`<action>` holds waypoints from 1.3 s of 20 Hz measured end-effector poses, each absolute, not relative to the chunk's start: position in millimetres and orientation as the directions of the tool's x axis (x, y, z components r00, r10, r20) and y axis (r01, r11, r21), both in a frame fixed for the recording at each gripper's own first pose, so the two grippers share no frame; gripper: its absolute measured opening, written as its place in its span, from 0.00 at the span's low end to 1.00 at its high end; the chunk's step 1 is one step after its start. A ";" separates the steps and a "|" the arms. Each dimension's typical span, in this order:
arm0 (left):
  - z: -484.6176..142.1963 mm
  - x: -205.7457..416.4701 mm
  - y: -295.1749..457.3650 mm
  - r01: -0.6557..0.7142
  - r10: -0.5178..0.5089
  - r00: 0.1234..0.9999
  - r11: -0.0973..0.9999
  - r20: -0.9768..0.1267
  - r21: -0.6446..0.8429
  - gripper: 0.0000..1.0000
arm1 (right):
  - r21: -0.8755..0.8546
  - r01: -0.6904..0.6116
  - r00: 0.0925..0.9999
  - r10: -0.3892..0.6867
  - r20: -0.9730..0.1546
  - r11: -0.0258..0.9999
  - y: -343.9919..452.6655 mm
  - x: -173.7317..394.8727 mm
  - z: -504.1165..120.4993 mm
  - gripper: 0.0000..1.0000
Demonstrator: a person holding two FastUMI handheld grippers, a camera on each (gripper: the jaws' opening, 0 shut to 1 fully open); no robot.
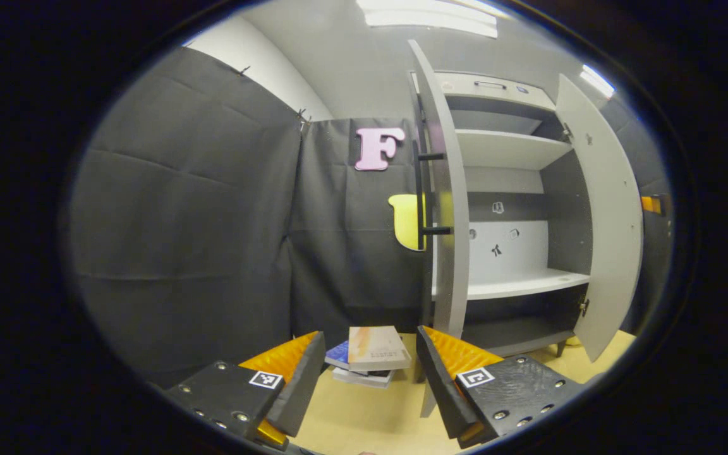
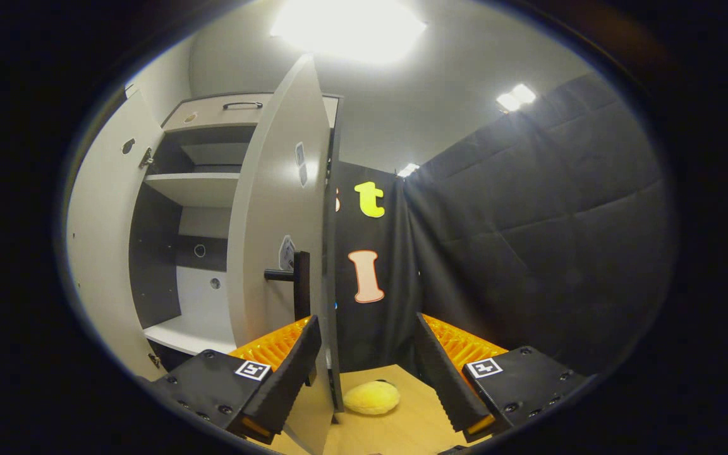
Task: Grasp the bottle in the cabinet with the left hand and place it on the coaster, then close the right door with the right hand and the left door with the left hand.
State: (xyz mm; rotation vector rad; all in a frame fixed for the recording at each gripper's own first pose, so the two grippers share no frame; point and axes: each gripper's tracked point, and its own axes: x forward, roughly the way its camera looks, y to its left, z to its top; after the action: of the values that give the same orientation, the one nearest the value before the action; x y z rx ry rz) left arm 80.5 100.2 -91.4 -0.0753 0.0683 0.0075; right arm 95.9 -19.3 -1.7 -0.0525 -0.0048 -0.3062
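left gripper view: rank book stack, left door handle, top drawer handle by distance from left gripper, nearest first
1. book stack, on the table between the left gripper fingers.
2. left door handle, on the open door ahead.
3. top drawer handle, high on the cabinet, rightward.

Support surface: a light wooden table, seen low in both gripper views.

Left gripper view: a small stack of books lies flat on the table at 6 o'clock, top book pale, a blue one beneath it. The cabinet stands on the table at 3 o'clock of the books, on short legs; its shelves are bare.

Right gripper view: a soft yellow object rests on the table at 6 o'clock, just beside the door's lower edge.
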 end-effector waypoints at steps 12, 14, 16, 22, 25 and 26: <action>-71.8 98.8 137.6 -0.013 0.010 0.999 0.997 -0.040 -0.081 0.84 | -0.093 0.125 0.992 -0.122 0.036 0.988 71.0 129.9 -4.5 0.97; -60.6 103.1 143.8 -0.017 0.015 1.000 0.997 -0.027 -0.072 0.84 | -0.107 0.095 0.995 -0.090 0.051 0.990 83.4 128.7 -4.2 0.97; -49.1 105.8 145.4 -0.006 0.005 1.000 0.998 -0.019 -0.066 0.84 | -0.127 0.065 0.997 -0.058 0.053 0.990 92.4 123.9 -7.4 0.98; 3.8 129.9 162.7 0.002 0.001 0.999 0.998 0.044 -0.062 0.84 | -0.158 -0.002 1.000 0.006 0.030 0.987 102.2 103.9 -19.9 0.98; 24.8 148.6 162.7 0.020 -0.014 0.998 0.995 0.065 -0.094 0.91 | -0.170 0.000 1.000 0.001 0.006 0.986 95.5 93.8 -28.9 0.95; 33.5 154.4 162.6 0.021 -0.013 0.997 0.994 0.075 -0.109 0.91 | -0.162 0.001 1.000 -0.001 -0.002 0.987 94.0 89.8 -32.7 0.96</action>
State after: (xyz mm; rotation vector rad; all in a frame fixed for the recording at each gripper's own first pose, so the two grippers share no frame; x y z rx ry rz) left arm 154.4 162.6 33.5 -0.1097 -0.0745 -0.0174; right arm 89.8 94.0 -32.7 -0.1624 0.0026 -0.0012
